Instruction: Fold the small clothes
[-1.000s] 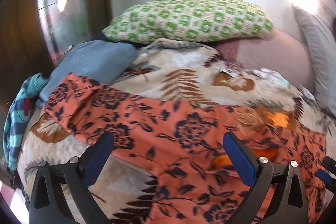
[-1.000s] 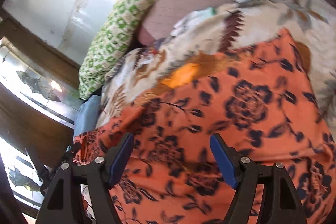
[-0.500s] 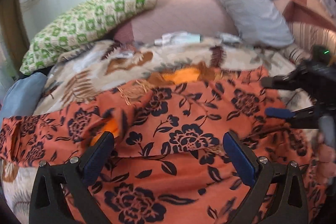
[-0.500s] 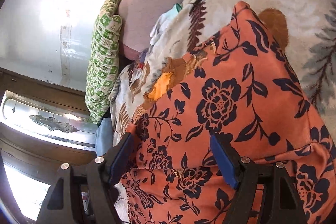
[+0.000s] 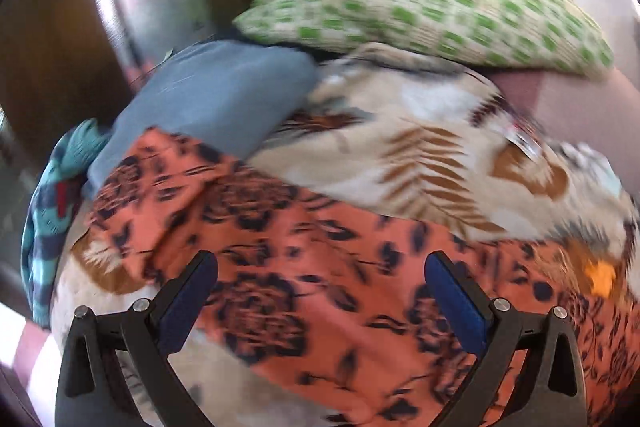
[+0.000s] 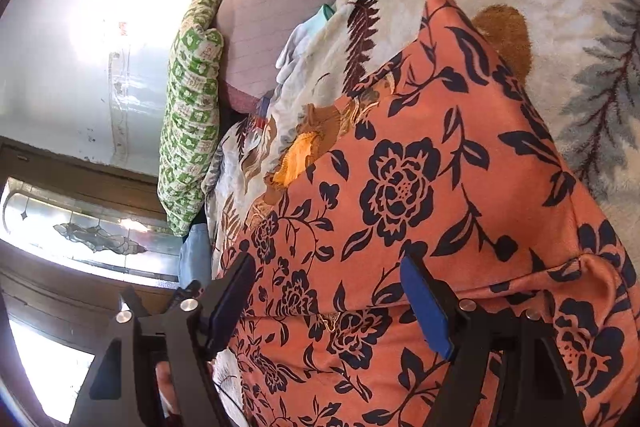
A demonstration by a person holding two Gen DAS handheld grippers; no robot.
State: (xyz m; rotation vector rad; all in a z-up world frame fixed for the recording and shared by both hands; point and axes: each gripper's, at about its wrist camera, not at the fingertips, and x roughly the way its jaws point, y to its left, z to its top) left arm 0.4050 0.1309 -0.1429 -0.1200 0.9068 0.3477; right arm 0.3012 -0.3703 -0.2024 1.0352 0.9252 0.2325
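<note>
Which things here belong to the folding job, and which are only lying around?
Job:
orange floral garment
left gripper, open above it
right gripper, open above it

Lying about:
leaf-print blanket
green pillow
blue pillow
teal striped cloth

no readable text, labels or numbers, small tag on the blanket too blurred to read
</note>
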